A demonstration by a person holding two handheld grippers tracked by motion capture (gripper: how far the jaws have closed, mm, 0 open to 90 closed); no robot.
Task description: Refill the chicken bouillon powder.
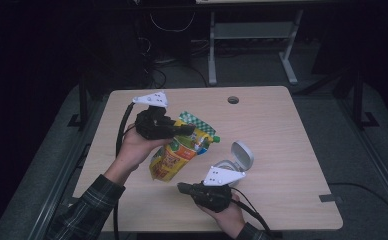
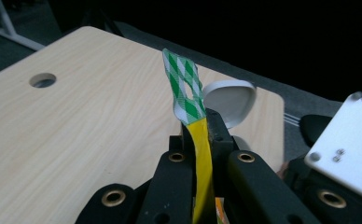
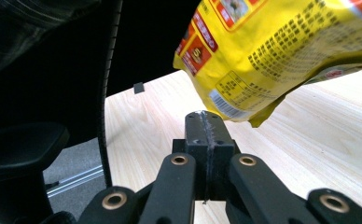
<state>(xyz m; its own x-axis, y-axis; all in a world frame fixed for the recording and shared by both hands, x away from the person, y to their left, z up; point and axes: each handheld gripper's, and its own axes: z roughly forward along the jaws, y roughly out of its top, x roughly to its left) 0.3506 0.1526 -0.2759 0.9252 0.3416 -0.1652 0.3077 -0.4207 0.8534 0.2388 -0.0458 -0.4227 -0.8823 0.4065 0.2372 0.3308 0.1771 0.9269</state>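
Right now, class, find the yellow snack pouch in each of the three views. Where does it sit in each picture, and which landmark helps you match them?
High view: the yellow snack pouch hangs at centre, clamped in the left gripper.
Left gripper view: its edge rises at centre between the jaws, with the green-checked top above.
Right gripper view: it hangs at upper right.
Shared landmark: the wooden table.

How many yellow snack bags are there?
1. The yellow printed plastic snack bag with a green checked top hangs over the light wooden table, pinched at its top edge by the left hand-held gripper, beside an open white round container.
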